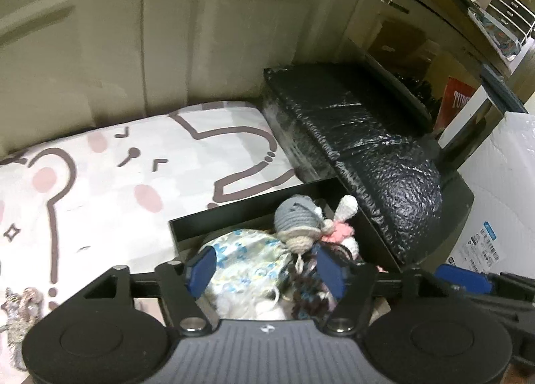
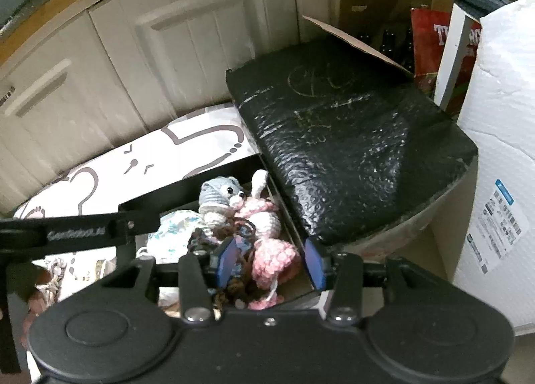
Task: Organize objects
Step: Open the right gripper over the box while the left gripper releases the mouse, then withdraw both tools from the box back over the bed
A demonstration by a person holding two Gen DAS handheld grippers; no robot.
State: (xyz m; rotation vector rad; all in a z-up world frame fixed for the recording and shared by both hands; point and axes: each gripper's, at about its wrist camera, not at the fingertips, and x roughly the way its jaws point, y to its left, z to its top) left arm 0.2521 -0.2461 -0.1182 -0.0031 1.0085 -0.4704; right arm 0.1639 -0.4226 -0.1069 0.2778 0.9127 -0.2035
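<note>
Both the left hand-held gripper (image 1: 264, 270) and right hand-held gripper (image 2: 270, 260) hover open, holding nothing, over the black rectangular box (image 1: 240, 208); closing could snag the grey crocheted doll (image 2: 219, 196) tangled with brown yarn (image 2: 244, 230).

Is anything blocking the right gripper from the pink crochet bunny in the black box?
Nothing visible does. The right gripper hangs open just above the pink bunny in the open-topped black box.

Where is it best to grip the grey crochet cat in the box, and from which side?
Probably the grey cat's round head, from above. It sits highest on the pile in the black box, with its body tucked among the pink bunny and yarn. Both the right gripper and the left gripper are open.
</note>
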